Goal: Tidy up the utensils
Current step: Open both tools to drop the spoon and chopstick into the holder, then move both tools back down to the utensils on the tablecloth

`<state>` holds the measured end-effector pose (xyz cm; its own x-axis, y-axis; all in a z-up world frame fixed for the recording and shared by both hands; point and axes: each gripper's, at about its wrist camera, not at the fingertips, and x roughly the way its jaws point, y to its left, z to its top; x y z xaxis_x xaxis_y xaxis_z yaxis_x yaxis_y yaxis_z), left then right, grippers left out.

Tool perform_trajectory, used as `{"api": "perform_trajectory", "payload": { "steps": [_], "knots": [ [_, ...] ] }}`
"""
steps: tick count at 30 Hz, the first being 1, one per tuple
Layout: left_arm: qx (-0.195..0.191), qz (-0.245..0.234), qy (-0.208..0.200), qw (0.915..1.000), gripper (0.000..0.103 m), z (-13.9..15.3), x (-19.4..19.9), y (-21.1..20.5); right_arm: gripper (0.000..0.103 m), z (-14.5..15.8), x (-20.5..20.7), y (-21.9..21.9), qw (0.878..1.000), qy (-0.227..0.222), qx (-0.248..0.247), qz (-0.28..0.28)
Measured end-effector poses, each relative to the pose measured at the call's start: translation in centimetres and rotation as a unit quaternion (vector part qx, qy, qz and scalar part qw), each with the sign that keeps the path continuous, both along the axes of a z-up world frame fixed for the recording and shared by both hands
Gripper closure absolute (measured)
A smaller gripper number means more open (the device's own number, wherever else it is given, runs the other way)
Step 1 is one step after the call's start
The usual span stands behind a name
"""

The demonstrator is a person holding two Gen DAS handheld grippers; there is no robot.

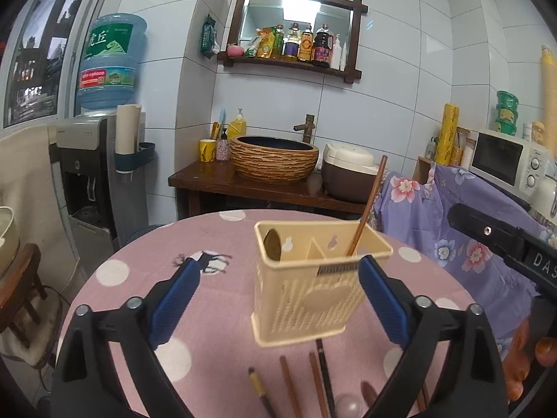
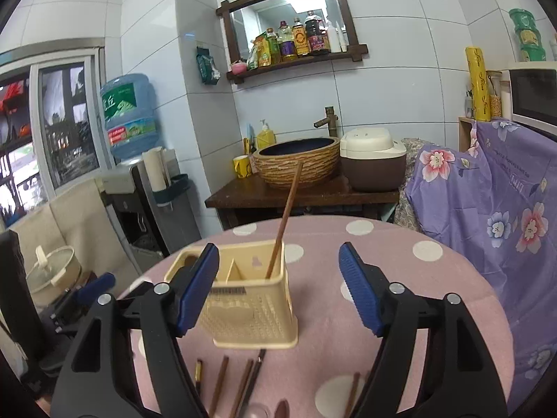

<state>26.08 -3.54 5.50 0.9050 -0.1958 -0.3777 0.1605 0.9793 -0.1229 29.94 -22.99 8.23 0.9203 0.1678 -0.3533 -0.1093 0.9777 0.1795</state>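
We see the cream utensil caddy (image 1: pixel 306 289) standing on the pink polka-dot tablecloth (image 1: pixel 139 261), with 1 brown chopstick (image 1: pixel 369 205) leaning in its right compartment and a spoon (image 1: pixel 272 245) in its left. Our left gripper (image 1: pixel 275 299) and right gripper (image 2: pixel 278 285) both gape wide, holding nothing. More chopsticks (image 1: pixel 290 386) lie just before the caddy.

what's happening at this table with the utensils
A person is sorting utensils into a cream holder on the pink dotted table, using tongs in each hand. One chopstick already stands in the holder's right compartment, and a spoon sits in the left one. Both the left tongs and the right tongs are open and empty. More loose chopsticks lie on the cloth in front of the holder.
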Motion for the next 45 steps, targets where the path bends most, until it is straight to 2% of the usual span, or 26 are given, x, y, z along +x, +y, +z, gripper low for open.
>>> {"api": "perform_trajectory", "payload": {
  "steps": [4, 8, 12, 16, 19, 25, 30, 35, 39, 45],
  "knots": [
    [0.024, 0.015, -0.001, 0.9996, 0.005, -1.9, -3.1, 0.6, 0.023, -1.9, -2.9, -0.2, 0.999, 0.017, -0.043, -0.005],
    [0.027, 0.016, 0.033, 0.9989, 0.005, -4.0, -5.2, 1.3, 0.022, -4.8, -5.2, -0.5, 0.996, 0.045, -0.070, -0.021],
    [0.043, 0.036, 0.049, 0.9972, 0.005, -5.3, -6.9, 1.9, 0.022, -7.6, -6.8, -1.7, 0.993, 0.085, -0.068, -0.038],
    [0.065, 0.042, 0.092, 0.9928, 0.005, -6.8, -7.3, 2.0, 0.022, -10.3, -8.2, -3.0, 0.989, 0.123, -0.059, -0.058],
    [0.072, 0.048, 0.105, 0.9908, 0.006, -7.8, -7.9, 2.1, 0.022, -11.9, -8.7, -3.8, 0.985, 0.145, -0.057, -0.071],
    [0.067, 0.045, 0.143, 0.9864, 0.020, -9.6, -8.3, 2.1, 0.022, -13.8, -9.6, -4.9, 0.980, 0.175, -0.050, -0.086],
    [0.049, 0.021, 0.183, 0.9817, 0.037, -11.1, -7.8, 1.5, 0.023, -14.6, -10.0, -4.7, 0.977, 0.188, -0.050, -0.087],
    [0.053, -0.003, 0.208, 0.9766, 0.050, -11.4, -6.3, 0.3, 0.024, -14.8, -10.0, -4.7, 0.977, 0.192, -0.049, -0.083],
    [0.070, -0.010, 0.214, 0.9742, 0.057, -11.4, -5.0, -0.6, 0.030, -15.0, -9.7, -5.1, 0.975, 0.201, -0.045, -0.082],
    [0.060, -0.005, 0.233, 0.9705, 0.059, -12.1, -3.7, -0.6, 0.043, -16.1, -8.3, -5.1, 0.969, 0.231, -0.046, -0.073]
  ]
}}
